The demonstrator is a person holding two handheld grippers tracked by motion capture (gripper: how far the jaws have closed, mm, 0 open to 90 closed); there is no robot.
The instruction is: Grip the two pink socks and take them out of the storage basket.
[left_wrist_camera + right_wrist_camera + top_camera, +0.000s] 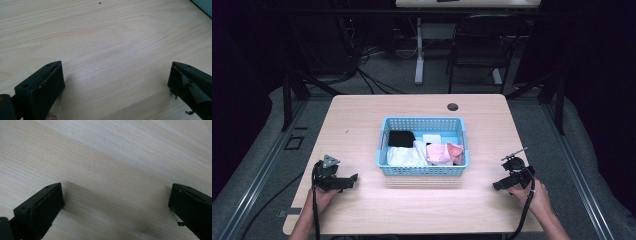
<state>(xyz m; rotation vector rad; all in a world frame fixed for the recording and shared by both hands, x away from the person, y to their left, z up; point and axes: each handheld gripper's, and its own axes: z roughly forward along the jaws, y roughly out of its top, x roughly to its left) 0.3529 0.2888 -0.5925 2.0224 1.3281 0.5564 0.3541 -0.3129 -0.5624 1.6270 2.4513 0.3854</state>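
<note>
Basket (424,170) of folded cloths (424,152) in the high view; both tools (353,179) (497,186) wide open, empty, over bare table (112,45).

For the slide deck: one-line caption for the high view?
Blue basket of folded cloths mid-table, left gripper and right gripper open at either side.

basket (423,145): blue, upright, mid-table | contents: black (401,138), white (406,156), pink cloth (443,152)
</note>
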